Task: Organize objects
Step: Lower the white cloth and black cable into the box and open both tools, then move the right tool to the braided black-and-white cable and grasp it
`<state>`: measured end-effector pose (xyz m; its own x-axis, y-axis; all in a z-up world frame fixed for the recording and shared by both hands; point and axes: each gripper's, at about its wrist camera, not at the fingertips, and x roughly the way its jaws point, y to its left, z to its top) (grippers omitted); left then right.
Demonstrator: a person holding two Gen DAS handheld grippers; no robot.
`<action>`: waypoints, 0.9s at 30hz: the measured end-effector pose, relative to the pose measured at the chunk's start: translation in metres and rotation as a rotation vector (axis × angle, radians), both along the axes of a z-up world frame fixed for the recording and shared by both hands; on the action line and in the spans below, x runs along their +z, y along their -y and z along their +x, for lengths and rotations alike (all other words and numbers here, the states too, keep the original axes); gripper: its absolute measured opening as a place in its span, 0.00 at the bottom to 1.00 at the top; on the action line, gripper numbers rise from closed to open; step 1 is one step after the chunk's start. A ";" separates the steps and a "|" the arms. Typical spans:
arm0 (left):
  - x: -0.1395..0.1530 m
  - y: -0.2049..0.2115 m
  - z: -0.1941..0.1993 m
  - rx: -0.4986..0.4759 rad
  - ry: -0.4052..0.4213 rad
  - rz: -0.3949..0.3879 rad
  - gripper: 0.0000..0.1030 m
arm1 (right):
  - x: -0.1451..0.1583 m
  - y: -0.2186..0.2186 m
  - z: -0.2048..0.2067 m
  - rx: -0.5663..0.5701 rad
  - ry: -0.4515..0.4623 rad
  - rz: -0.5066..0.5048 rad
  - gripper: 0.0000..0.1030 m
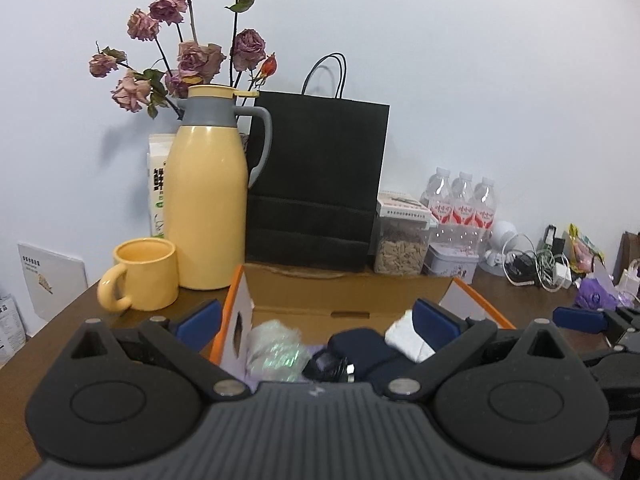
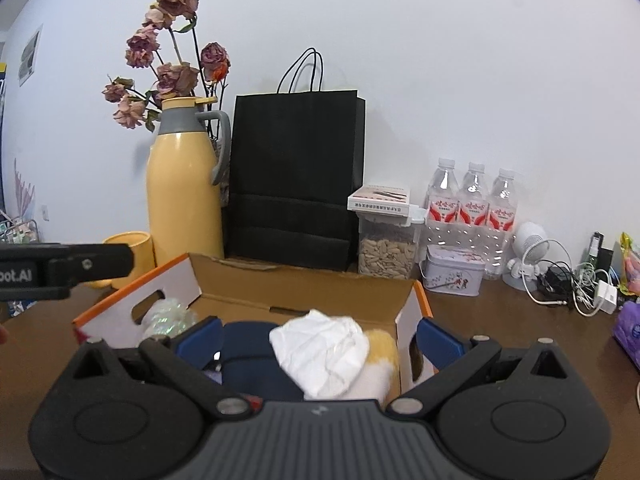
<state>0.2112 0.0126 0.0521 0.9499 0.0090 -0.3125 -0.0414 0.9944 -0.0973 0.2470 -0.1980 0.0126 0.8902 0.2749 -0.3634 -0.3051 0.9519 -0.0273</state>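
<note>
Brown table (image 2: 500,312) against white wall (image 2: 440,60); both grippers (image 1: 316,318) (image 2: 318,334) spread, empty.

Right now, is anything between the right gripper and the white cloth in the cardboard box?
Nothing visible blocks it. The right gripper has its jaws open over the cardboard box, and the white cloth lies on top of the dark blue item, uncovered. The left gripper is off to the left, clear of that path.
</note>
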 end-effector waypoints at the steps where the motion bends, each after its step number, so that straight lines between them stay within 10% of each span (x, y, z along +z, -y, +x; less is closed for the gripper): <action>1: -0.001 0.000 -0.005 -0.002 -0.004 0.005 1.00 | 0.000 0.002 -0.006 0.000 -0.001 0.001 1.00; 27: -0.032 -0.011 -0.108 -0.019 -0.130 0.019 1.00 | -0.037 0.040 -0.119 0.033 -0.122 0.005 1.00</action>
<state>0.1032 0.0235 0.0205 0.9015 -0.0018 -0.4327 -0.0334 0.9967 -0.0737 0.1281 -0.2382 -0.0242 0.8298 0.3055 -0.4670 -0.3372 0.9413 0.0166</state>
